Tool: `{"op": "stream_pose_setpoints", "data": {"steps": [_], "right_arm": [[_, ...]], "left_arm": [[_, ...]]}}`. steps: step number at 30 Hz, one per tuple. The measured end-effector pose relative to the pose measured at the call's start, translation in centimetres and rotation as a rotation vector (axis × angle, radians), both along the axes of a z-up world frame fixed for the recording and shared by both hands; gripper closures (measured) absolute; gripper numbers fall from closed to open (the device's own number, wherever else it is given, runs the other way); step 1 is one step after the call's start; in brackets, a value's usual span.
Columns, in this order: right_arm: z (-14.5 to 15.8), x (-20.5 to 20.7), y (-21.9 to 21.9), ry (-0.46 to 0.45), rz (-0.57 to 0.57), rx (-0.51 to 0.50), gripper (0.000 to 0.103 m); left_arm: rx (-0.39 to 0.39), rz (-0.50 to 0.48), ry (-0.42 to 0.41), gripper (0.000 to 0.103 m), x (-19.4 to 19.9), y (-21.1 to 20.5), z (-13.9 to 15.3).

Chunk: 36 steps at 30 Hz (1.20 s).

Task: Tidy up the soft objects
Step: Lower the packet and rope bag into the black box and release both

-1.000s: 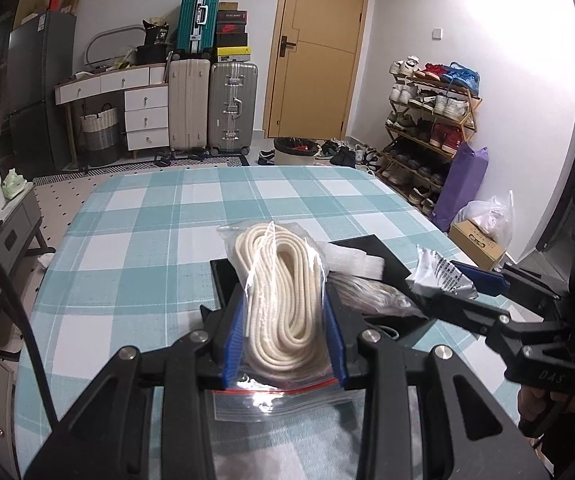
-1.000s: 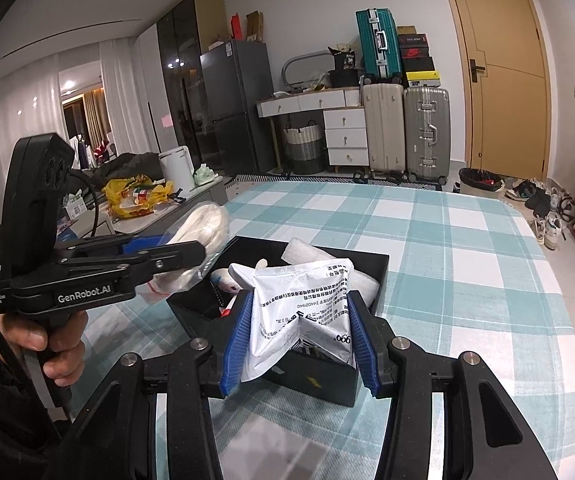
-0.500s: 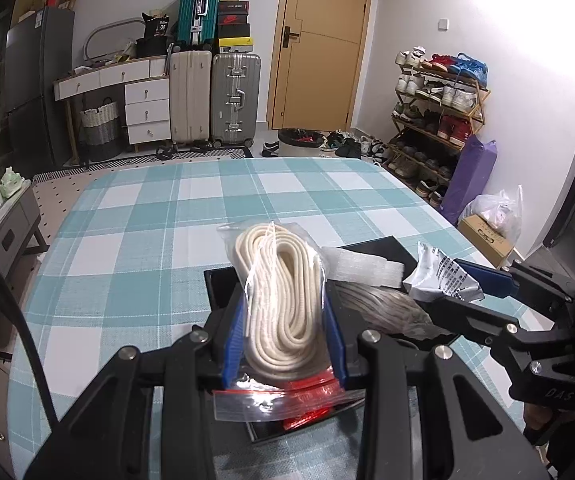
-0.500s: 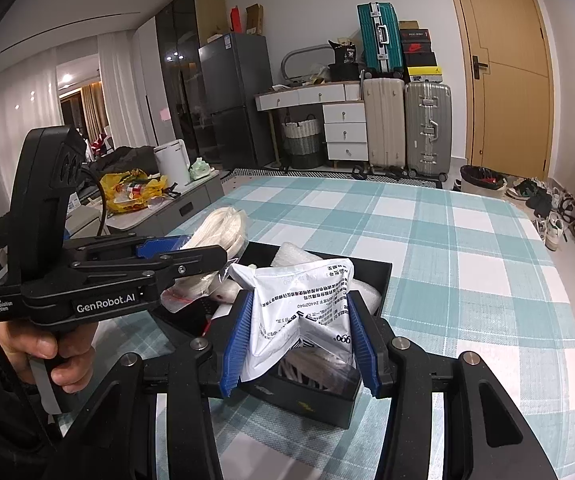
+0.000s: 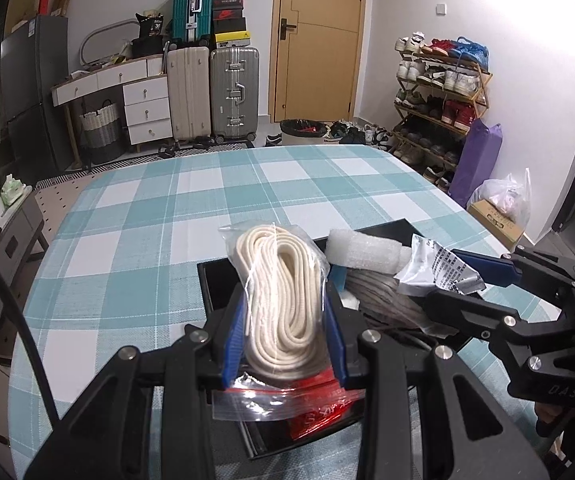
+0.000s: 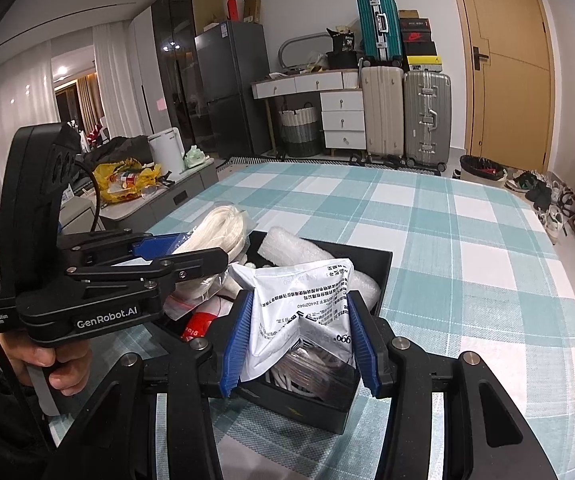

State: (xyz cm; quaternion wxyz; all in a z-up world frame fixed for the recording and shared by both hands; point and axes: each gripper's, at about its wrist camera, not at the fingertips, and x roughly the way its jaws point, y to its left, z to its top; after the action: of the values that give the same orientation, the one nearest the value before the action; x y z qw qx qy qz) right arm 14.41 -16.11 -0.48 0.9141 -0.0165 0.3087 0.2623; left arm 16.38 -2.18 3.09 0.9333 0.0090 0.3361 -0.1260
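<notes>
Both grippers are over the black box (image 6: 383, 264), which sits on the table with the teal-and-white checked cloth (image 5: 135, 240), toward the table's near edge.

The left gripper (image 5: 285, 328) has its 2 blue pads clamped on a clear zip bag of coiled cream rope (image 5: 283, 280). The jaws are only partly closed because the bundle fills the gap. The bag's red-striped seal end hangs down over the near part of the box, and the coil itself sticks up above the rim. From the right wrist camera you can see the same gripper (image 6: 203, 248) side-on, with a hand (image 6: 53, 368) around its handle.

The right gripper (image 6: 299, 344) is pinching a white foil pouch with black print (image 6: 303, 300), pads pressed on both sides so the pouch is creased in the middle. It's held over the box's near corner, partly above the rim.

Inside the box there's a white foam roll (image 5: 363, 250) along the far side, a grey-beige bundle of cord (image 5: 379, 292) next to it, and something red (image 6: 199, 324) toward the left side, mostly hidden so I can't tell what it is.
</notes>
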Motion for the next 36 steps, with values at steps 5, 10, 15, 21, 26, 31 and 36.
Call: {"op": "stream_pose_setpoints", "data": {"steps": [5,10,15,21,26,31,36], "right_arm": [[-0.3,0.4,0.3,0.003,0.003,-0.014,0.056],[-0.8,0.3,1.1,0.006,0.021,-0.045,0.055],[-1.2,0.5,1.7,0.014,0.029,-0.071,0.055],[-1.4,0.7,2.1,0.024,0.03,-0.084,0.053],[-1.1,0.4,1.9,0.01,0.022,-0.083,0.041],[0.1,-0.6,1.0,-0.051,-0.004,-0.074,0.019],[1.1,-1.5,0.1,-0.084,-0.04,-0.076,0.004]], "left_arm": [[0.0,-0.016,0.016,0.069,0.2,-0.1,-0.5],[0.006,-0.03,0.019,0.068,0.0,0.0,-0.9],[0.024,-0.039,0.015,0.068,0.0,-0.1,-1.1],[0.032,-0.048,0.015,0.066,0.1,-0.2,-1.1],[0.031,-0.054,0.016,0.062,0.0,-0.4,-1.0],[0.031,-0.061,-0.007,0.044,-0.6,-0.6,-0.4],[0.007,-0.07,-0.022,0.032,-1.5,-0.3,0.5]]}}
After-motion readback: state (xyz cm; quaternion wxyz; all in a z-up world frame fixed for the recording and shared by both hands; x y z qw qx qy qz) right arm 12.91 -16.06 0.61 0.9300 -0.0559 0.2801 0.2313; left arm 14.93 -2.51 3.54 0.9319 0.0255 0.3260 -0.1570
